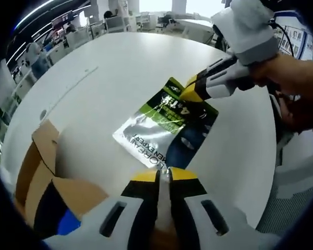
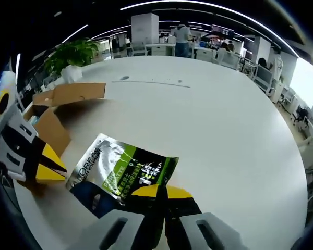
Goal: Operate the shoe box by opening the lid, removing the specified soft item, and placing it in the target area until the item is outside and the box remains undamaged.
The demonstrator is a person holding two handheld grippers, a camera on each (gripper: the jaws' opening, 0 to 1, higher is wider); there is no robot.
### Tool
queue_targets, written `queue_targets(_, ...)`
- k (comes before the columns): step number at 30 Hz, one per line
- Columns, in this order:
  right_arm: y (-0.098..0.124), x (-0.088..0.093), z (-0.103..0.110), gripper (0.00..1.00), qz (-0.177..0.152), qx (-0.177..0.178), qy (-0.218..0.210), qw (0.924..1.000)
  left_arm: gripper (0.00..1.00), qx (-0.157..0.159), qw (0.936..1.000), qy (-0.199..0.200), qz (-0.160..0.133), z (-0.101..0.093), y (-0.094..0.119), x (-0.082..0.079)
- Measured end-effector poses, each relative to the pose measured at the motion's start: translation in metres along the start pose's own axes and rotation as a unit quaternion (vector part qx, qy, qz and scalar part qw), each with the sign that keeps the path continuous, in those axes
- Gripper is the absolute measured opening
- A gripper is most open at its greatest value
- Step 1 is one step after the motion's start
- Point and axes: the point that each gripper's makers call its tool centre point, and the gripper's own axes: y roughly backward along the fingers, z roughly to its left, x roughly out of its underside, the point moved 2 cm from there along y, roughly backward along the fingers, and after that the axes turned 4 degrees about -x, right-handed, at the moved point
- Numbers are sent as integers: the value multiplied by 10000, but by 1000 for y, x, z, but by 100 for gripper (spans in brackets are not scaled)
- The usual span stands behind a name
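Note:
A soft foil packet (image 1: 161, 125), silver, green and black with white lettering, hangs just over the white table (image 1: 120, 78). My left gripper (image 1: 164, 174) is shut on its near corner. My right gripper (image 1: 190, 92) reaches in from the upper right, held by a hand, and is shut on the far edge. In the right gripper view the packet (image 2: 120, 169) lies before my right gripper (image 2: 161, 190), with the left gripper (image 2: 62, 169) pinching its left corner. The brown cardboard shoe box (image 1: 41, 172) stands open at the left, something blue inside.
The open box (image 2: 57, 112) has its lid flap (image 2: 73, 92) raised at the table's left side in the right gripper view. The round white table (image 2: 214, 120) spreads wide beyond the packet. Desks, chairs and a potted plant (image 2: 75, 52) stand far behind.

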Motion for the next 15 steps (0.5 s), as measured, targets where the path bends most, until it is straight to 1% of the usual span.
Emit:
queue_targets(4,-1,-3,3,0,-19,-26,-8,10000,13,80,9997,10,-211,-1,9,-7)
queue_targets(6,-2,-5,5,0,-33,-39,-11,10000,13,112,9994,66,-329,0,15,-10)
queue_targets(11,-5,-6,8,0,-20,-67,-46,10000,17,108,9978,204,-616,9,32,-16)
queue_targets(15,-7,-9,14,0,-43,-110,-24,9999,18,43,9965,314,-775,20,45,-17)
